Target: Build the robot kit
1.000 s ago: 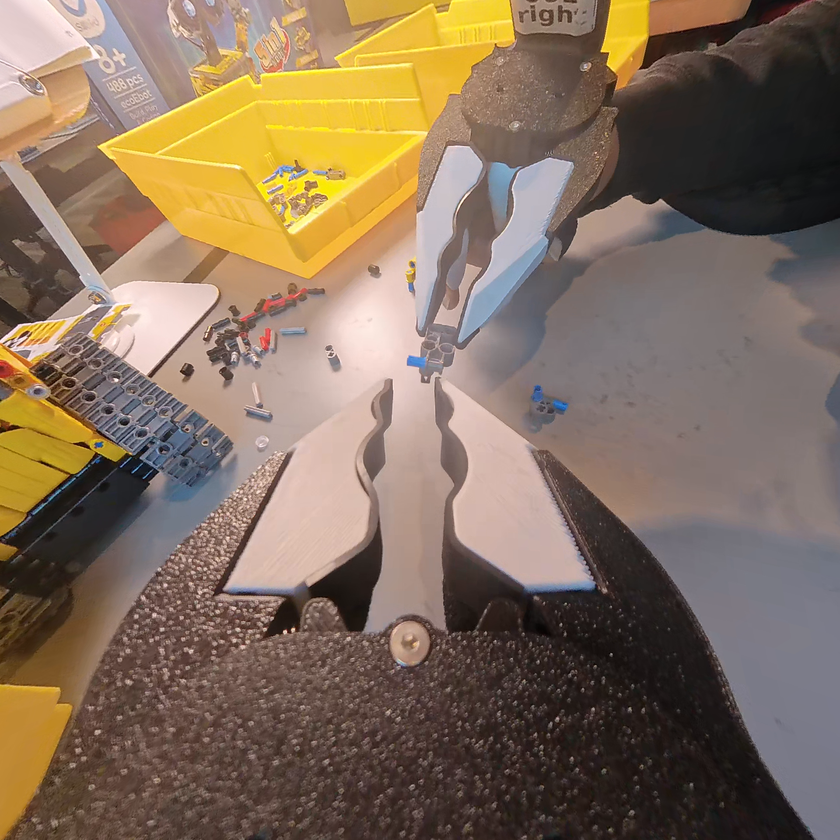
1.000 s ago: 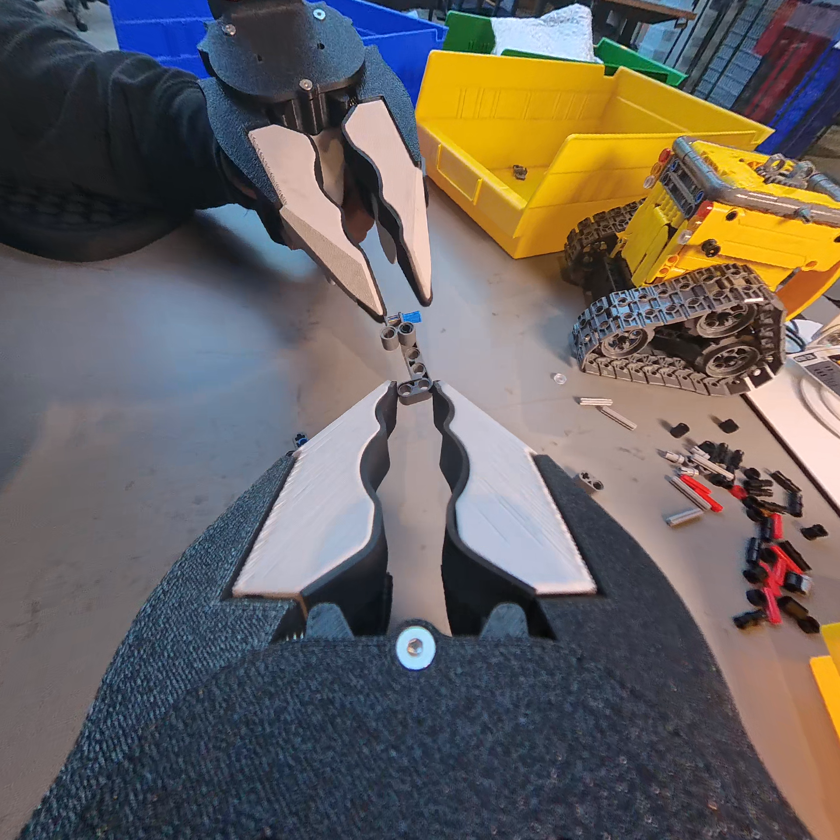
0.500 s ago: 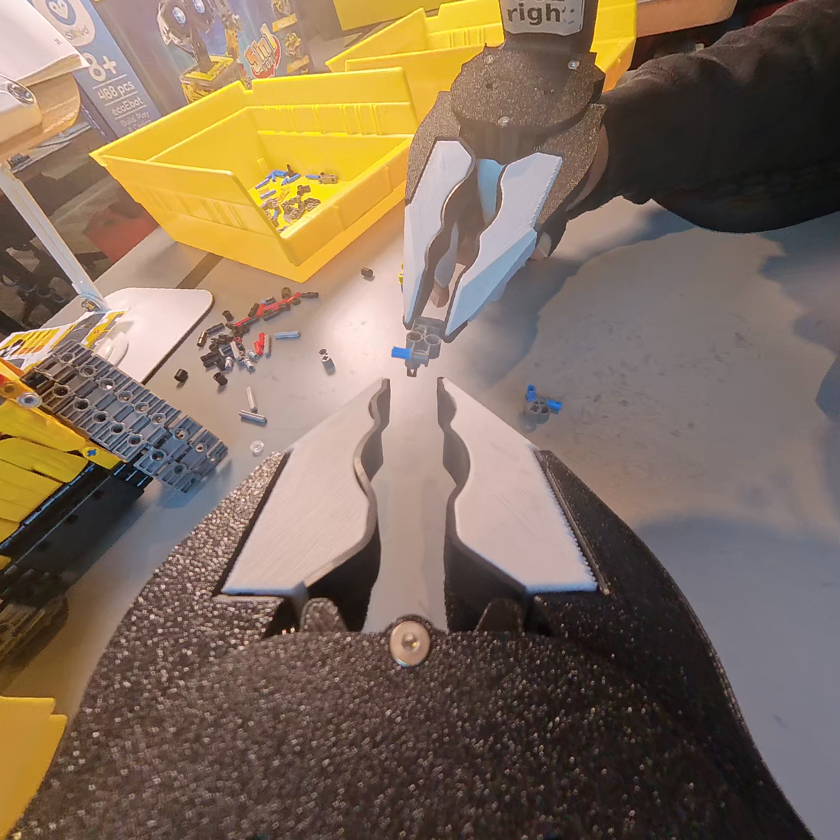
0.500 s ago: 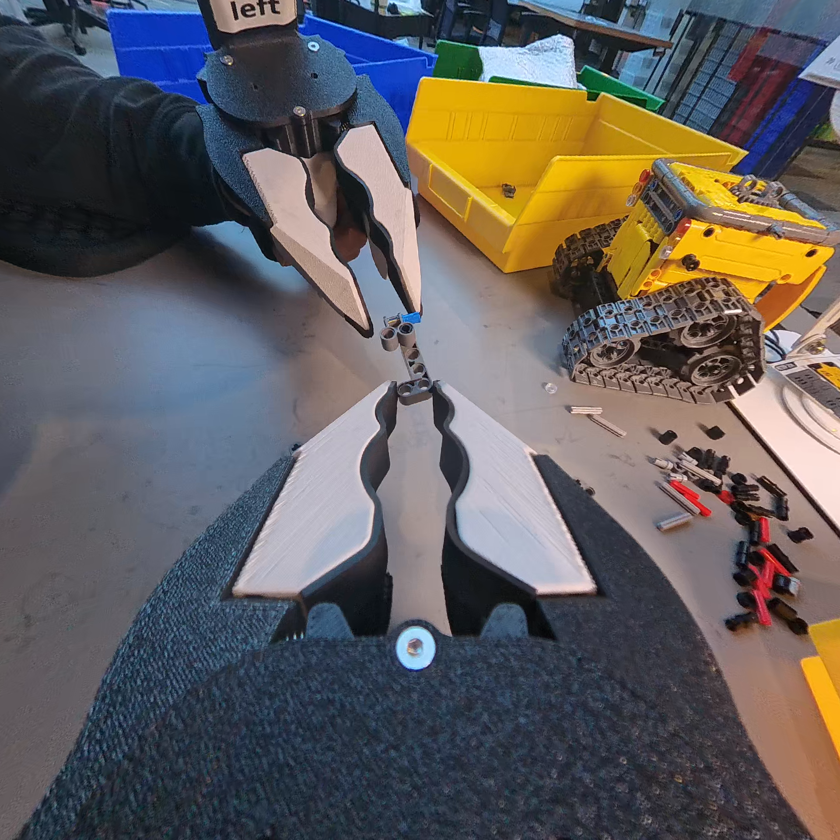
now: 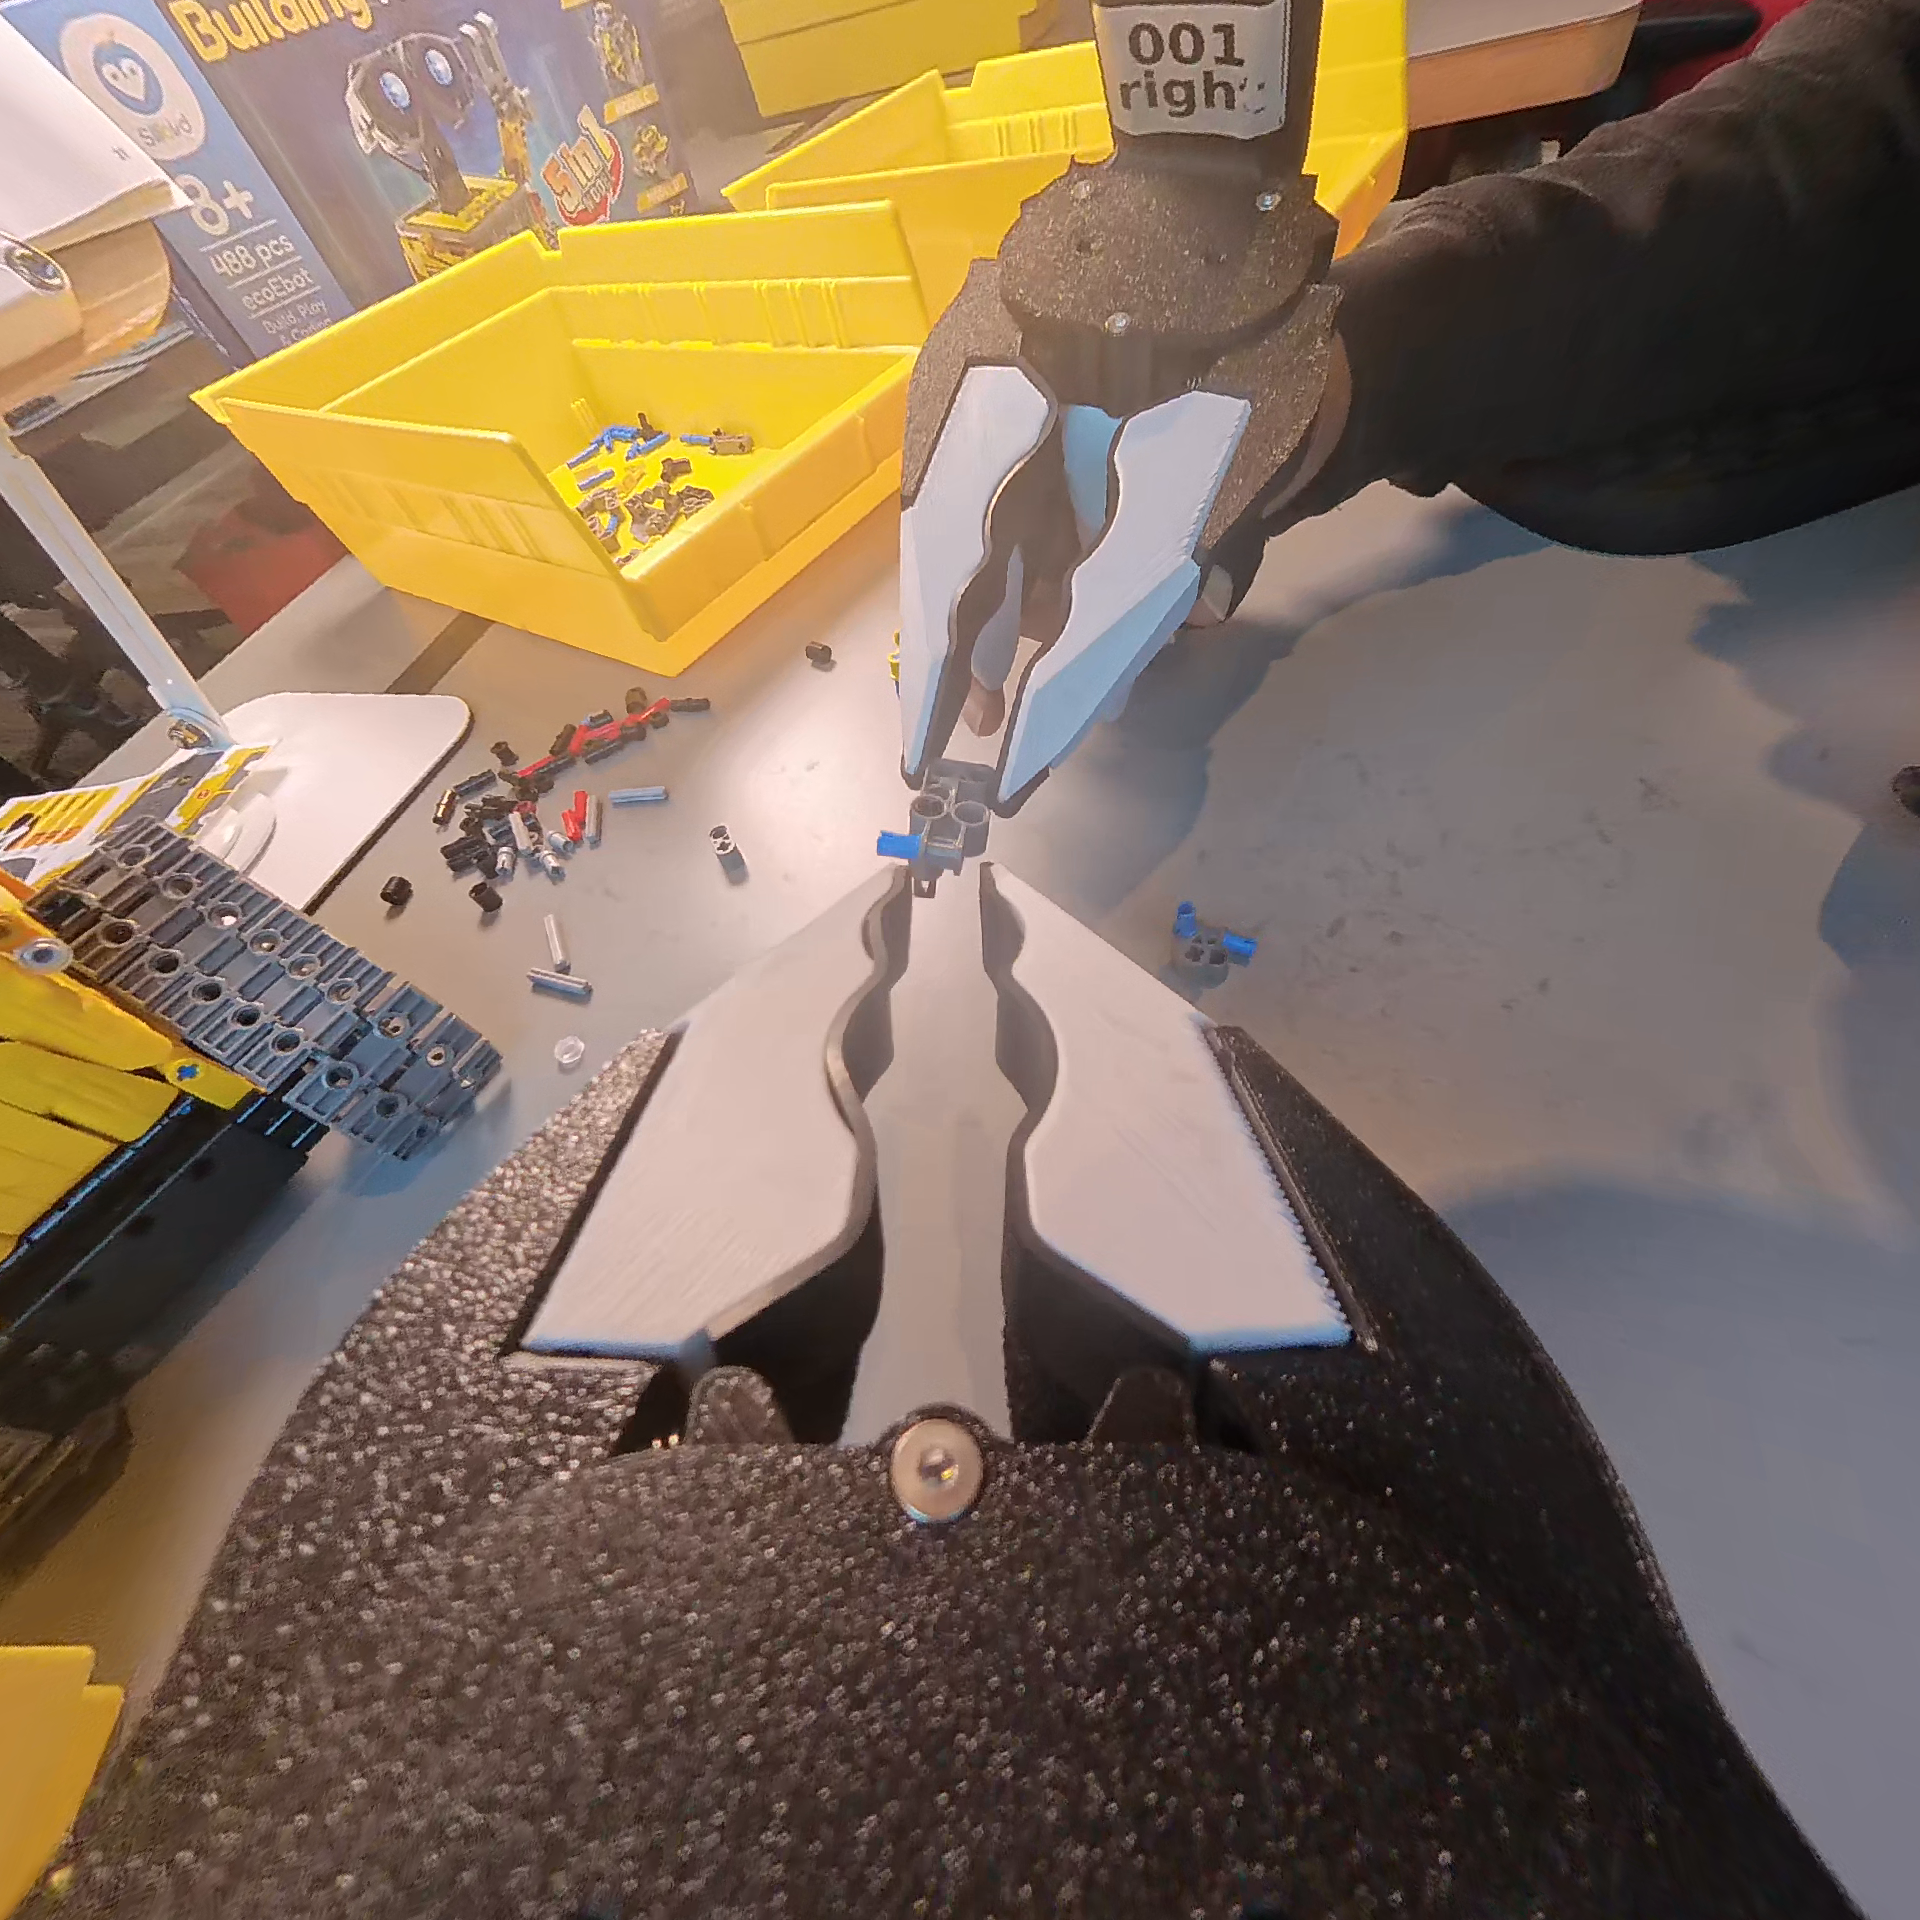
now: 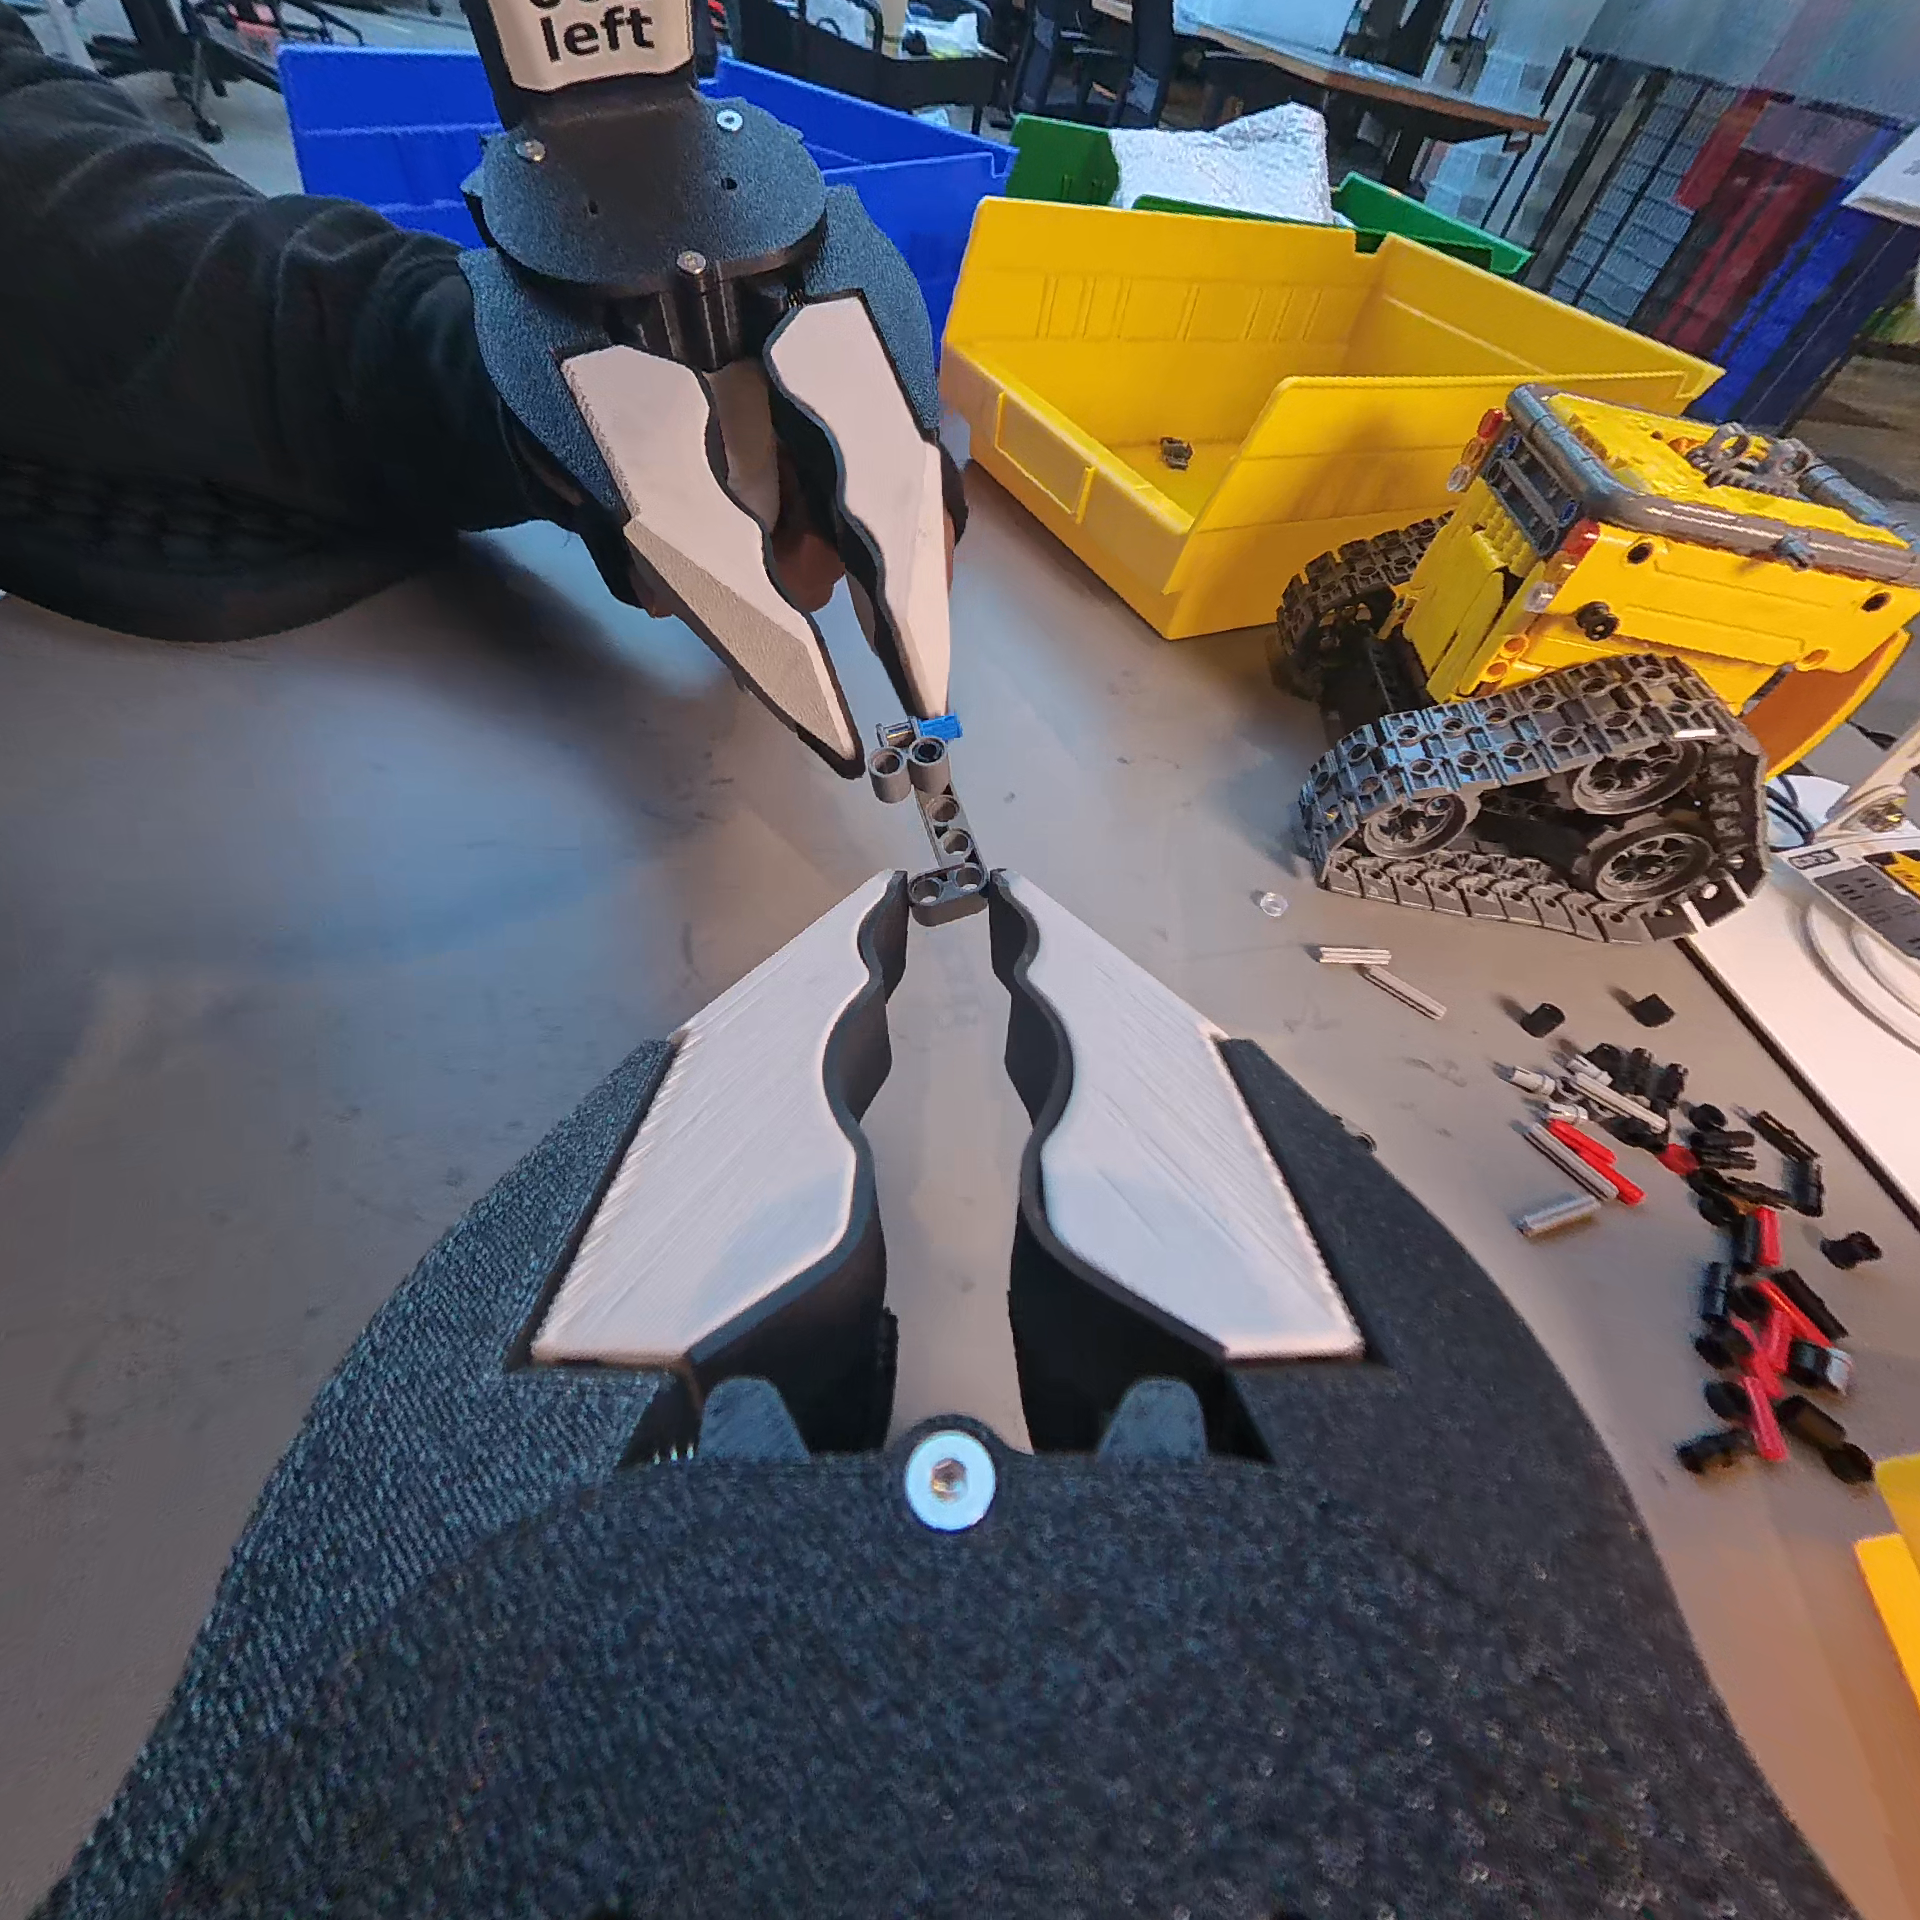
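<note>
My right gripper [image 6: 945, 894] is shut on one end of a dark grey beam assembly [image 6: 940, 821] and holds it above the grey table. A blue pin [image 6: 940, 724] sticks out at its far end. My left gripper [image 6: 890, 741] is narrowly open, its tips on either side of that far end. I cannot tell whether they touch it. In the left wrist view, the left gripper [image 5: 940, 876] sits just below the assembly [image 5: 951, 821], and the right gripper [image 5: 963, 787] holds it from the opposite side.
A yellow tracked model vehicle [image 6: 1621, 623] stands at the right. Loose black, red and grey parts [image 6: 1745, 1247] lie beside it. A yellow bin [image 5: 416, 457] holding small parts and another yellow bin [image 6: 1195, 343] stand behind. A small grey connector with blue pins [image 5: 1205, 945] lies on the table. The tips of both grippers are at nearly the same place. From either gripper's tips it is about 20 cm to the yellow tracked model vehicle [image 6: 1621, 623].
My left gripper has moved up to the assembly's far end and its jaws have narrowed a little. The right gripper still holds the assembly, lifted slightly.
</note>
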The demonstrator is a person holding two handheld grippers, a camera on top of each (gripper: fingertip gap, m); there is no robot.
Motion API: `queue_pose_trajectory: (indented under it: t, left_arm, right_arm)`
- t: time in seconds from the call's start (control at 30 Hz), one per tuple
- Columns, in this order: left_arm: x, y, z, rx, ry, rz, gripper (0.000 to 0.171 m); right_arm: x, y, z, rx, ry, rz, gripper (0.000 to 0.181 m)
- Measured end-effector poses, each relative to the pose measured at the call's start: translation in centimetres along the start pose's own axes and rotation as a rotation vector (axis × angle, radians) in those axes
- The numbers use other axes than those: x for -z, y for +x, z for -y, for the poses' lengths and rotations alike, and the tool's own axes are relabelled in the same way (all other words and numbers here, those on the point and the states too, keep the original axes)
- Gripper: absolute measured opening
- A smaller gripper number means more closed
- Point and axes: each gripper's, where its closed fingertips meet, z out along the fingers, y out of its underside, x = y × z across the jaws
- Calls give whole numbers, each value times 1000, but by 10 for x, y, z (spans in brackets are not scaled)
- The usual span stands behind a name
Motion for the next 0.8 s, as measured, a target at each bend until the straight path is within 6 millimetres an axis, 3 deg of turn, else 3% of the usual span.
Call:
queue_pose_trajectory:
  t: [0.8]
  left_arm:
    - [-3, 4, 1, -32, -3, -4, 7]
  right_arm:
    - [0, -4, -6, 64, -36, -14, 16]
